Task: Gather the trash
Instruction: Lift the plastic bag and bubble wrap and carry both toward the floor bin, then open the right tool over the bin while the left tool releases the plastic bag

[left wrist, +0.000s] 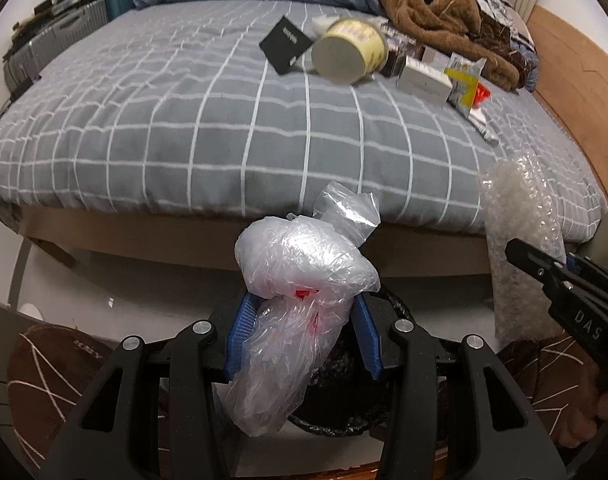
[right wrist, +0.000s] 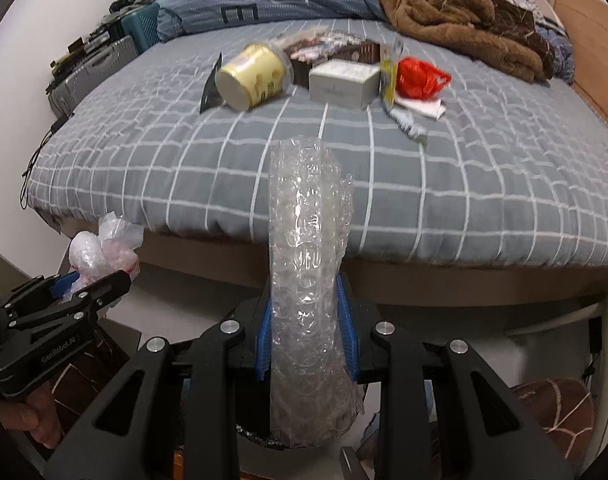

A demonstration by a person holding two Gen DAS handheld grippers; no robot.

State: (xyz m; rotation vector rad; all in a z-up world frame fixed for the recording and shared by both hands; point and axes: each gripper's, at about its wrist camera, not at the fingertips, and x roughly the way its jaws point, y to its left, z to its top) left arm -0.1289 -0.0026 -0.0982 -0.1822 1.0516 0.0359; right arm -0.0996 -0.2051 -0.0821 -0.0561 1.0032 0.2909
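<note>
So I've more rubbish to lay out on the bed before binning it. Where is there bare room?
The grey checked duvet is bare along its near edge and left side, from the yellow tub toward the suitcases. It is crowded at the far middle and right: tub, white box, red bag, brown blanket.

A home bedroom: checked bed (left wrist: 224, 120) (unmade), suitcases (left wrist: 64, 36) alongside.

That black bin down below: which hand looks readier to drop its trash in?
Probably the left. Its gripper holds the plastic bag directly over the bin. The right gripper's bubble wrap hangs over only the bin's edge.
</note>
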